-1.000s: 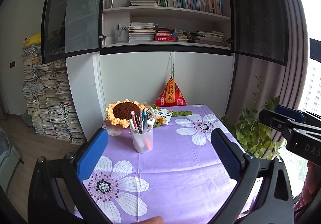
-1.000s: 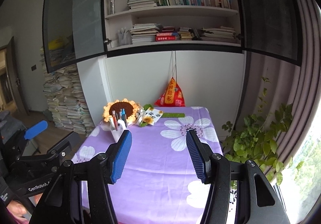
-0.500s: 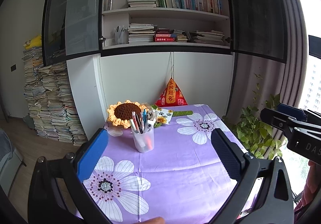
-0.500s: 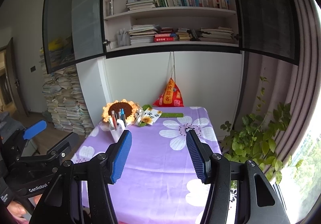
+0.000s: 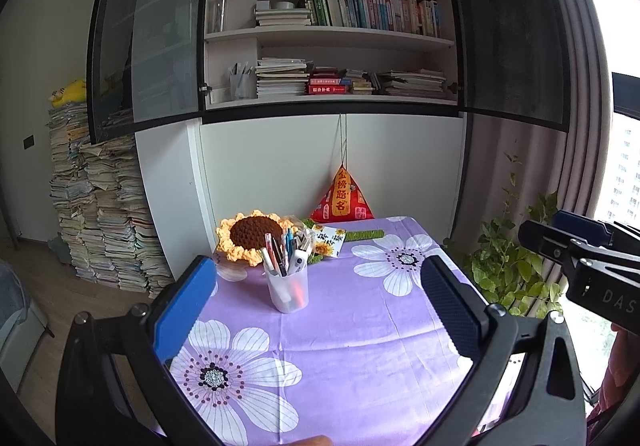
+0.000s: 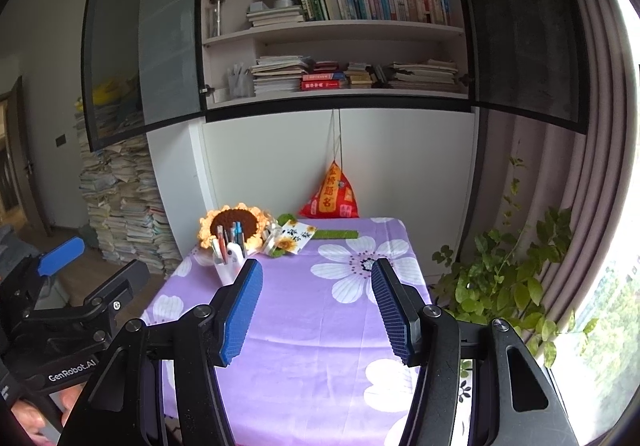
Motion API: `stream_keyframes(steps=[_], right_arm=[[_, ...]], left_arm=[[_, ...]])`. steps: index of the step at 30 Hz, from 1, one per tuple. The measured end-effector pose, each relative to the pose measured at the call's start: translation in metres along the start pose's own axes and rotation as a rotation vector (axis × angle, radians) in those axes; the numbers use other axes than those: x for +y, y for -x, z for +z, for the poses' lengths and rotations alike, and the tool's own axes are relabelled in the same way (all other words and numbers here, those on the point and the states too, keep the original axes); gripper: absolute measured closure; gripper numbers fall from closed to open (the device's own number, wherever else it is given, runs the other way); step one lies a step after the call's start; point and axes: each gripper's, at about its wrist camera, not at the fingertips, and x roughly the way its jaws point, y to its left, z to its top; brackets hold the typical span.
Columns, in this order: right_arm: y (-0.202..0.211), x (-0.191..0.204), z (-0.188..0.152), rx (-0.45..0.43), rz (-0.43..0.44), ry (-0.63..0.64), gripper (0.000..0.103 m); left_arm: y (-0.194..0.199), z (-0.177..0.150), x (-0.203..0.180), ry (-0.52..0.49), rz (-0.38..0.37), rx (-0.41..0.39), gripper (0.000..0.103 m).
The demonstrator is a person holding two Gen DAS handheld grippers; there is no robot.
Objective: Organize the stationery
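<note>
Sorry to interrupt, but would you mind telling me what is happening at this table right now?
A person holds a gripper in each hand above a table with a purple flowered cloth. The left gripper and right gripper are both open and empty. The pens already stand in a translucent pen cup in front of a crocheted sunflower, and neither gripper touches it.

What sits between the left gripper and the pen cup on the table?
Nothing visible. Only bare purple flowered tablecloth lies between the open left gripper and the pen cup. The crochet sunflower and card sit behind the cup, out of the approach.
</note>
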Motion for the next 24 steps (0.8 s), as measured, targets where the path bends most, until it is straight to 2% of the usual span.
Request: stream_keyframes(steps=[2,3,6,7,10,16,19,24], right_arm=[[0.003,-0.001,0.004,-0.015,-0.009,-0.005,0.019],[0.007,-0.001,0.007,-0.046,-0.017,-0.009,0.016],[0.025,0.003,0.017,-0.148,-0.061,-0.006,0.014],[0.029,0.003,0.021,-0.168,-0.068,-0.001,0.011],[0.041,0.005,0.031,-0.206,-0.070,0.001,0.010],[0.046,0.010,0.042,-0.205,-0.046,0.009,0.010],[0.045,0.012,0.040,-0.199,-0.044,0.012,0.010],[0.043,0.012,0.038,-0.185,-0.046,0.010,0.010]], left_arm=[[0.003,0.006,-0.002,-0.010,0.007,-0.014,0.001],[0.007,0.011,-0.003,-0.015,0.010,-0.031,0.001],[0.016,0.022,-0.002,-0.020,0.029,-0.080,0.001],[0.019,0.026,-0.002,-0.016,0.037,-0.087,0.001],[0.024,0.038,0.002,0.011,0.029,-0.100,0.001],[0.027,0.052,0.006,0.046,0.074,-0.085,0.001],[0.021,0.050,0.006,0.066,0.061,-0.046,0.001],[0.017,0.046,0.004,0.067,0.058,-0.031,0.001]])
